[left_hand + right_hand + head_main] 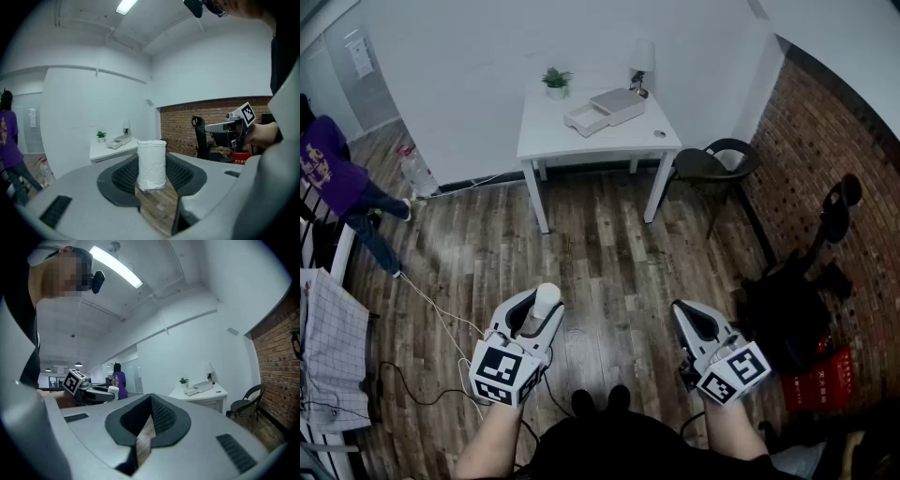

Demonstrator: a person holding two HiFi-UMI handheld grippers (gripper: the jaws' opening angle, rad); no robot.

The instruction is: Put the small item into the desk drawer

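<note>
A small white cylindrical roll [547, 297] stands upright between the jaws of my left gripper [540, 309], which is shut on it and carries it above the wooden floor. In the left gripper view the roll [152, 157] fills the gap between the black pads of that gripper [152, 165]. My right gripper [694, 321] hangs at the right, shut and holding nothing; its pads [161, 417] leave only a thin slit. Far ahead, a white desk [623, 141] carries a small drawer unit [617, 105] with its drawer [583, 119] pulled out.
On the desk also stand a potted plant [556, 82], a lamp [640, 61] and a small round object [660, 134]. A black chair [717, 164] sits right of it. A person in purple [333, 169] is at far left. Cables [441, 323] cross the floor; dark gear [797, 300] lines the brick wall.
</note>
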